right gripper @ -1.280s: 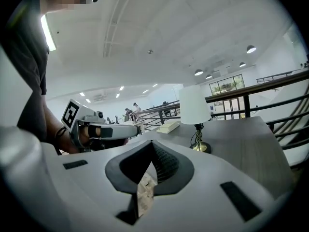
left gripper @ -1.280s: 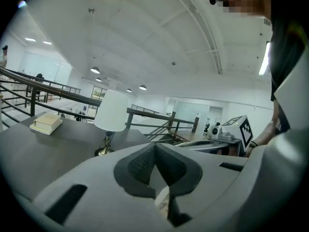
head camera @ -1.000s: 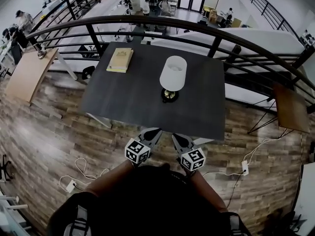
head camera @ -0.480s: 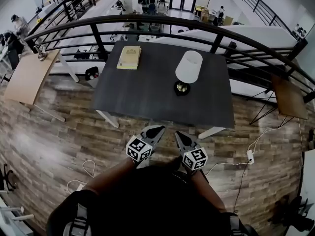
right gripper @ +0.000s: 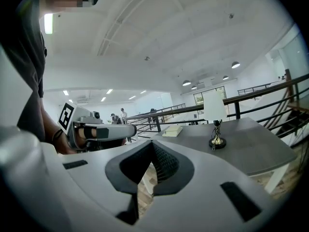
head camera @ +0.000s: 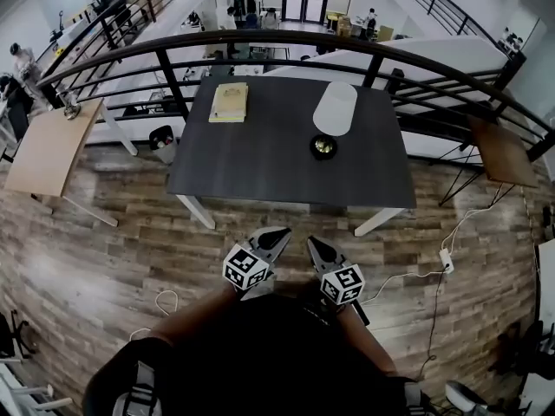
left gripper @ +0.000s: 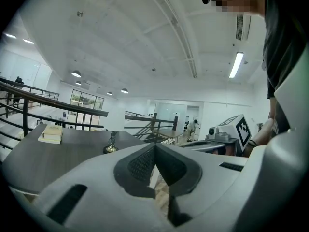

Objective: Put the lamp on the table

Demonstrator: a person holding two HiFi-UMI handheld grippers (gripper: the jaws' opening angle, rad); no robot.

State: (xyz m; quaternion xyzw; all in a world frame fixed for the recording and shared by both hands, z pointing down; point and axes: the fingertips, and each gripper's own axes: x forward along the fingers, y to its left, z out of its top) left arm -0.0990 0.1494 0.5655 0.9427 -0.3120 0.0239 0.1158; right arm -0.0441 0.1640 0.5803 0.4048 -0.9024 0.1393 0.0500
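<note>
The lamp, white shade over a brass stem and a round dark base, stands upright on the dark table, right of its middle. Its base shows in the left gripper view and its stem in the right gripper view. Both grippers hang side by side over the wood floor, well short of the table's near edge. My left gripper is shut with nothing in it. My right gripper is shut and empty too.
A yellowish book lies at the table's far left. A black curved railing runs behind the table. Wooden side tables stand at the left and right. White cables and a power strip lie on the floor.
The view has backed away from the table. The table and lamp now sit farther off, and both grippers have moved from the table's edge to over the floor, still shut.
</note>
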